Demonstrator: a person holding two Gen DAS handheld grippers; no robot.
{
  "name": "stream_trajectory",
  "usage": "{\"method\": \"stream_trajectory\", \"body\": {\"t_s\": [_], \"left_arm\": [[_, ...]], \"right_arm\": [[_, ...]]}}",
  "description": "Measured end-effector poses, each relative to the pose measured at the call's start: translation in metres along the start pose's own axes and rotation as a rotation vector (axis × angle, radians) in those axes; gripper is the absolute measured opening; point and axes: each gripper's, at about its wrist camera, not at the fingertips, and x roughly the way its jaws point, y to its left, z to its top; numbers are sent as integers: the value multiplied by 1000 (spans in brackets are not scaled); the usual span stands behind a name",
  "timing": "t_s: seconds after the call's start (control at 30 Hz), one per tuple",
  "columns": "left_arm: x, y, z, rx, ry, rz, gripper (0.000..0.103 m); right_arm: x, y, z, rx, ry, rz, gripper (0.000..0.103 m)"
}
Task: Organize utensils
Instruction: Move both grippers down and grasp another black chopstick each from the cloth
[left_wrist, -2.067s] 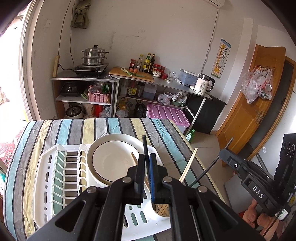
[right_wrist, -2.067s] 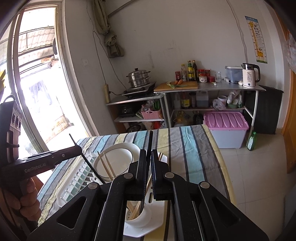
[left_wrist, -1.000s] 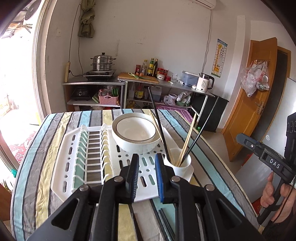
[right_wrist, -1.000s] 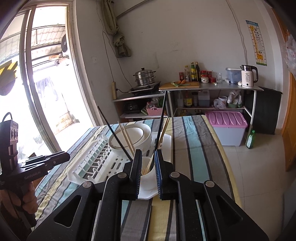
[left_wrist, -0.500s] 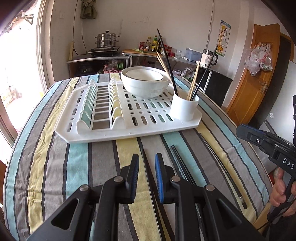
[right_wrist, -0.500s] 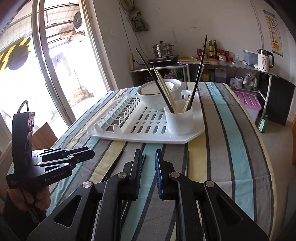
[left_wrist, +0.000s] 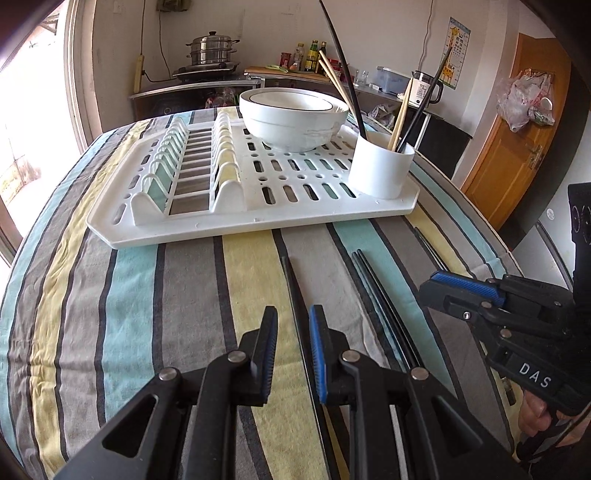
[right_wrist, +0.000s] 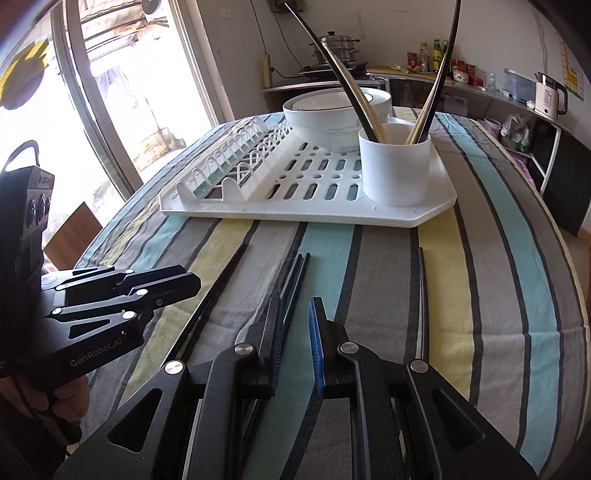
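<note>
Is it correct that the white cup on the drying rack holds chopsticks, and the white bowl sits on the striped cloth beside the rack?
Not quite. The white cup does hold chopsticks, but the white bowl sits on the drying rack itself, behind the cup, not on the striped cloth. The left wrist view shows this.

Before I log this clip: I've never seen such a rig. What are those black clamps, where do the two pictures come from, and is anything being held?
No robot here: a person holds a two-finger tool in each hand, with a camera looking along its fingers. One picture comes from the left tool, the other from the right tool. Each also shows the other from the side. Both are slightly open and hold nothing. On the striped tablecloth sits a white drying rack with a bowl and a white cup of chopsticks. Loose black chopsticks lie in front of the rack.
</note>
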Motion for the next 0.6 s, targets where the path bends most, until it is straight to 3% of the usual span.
{"method": "stream_trajectory", "body": {"t_s": [0.6], "left_arm": [[18, -1, -3, 10, 45, 11, 19]], "right_arm": [[20, 1, 0, -23, 67, -68, 14]]}}
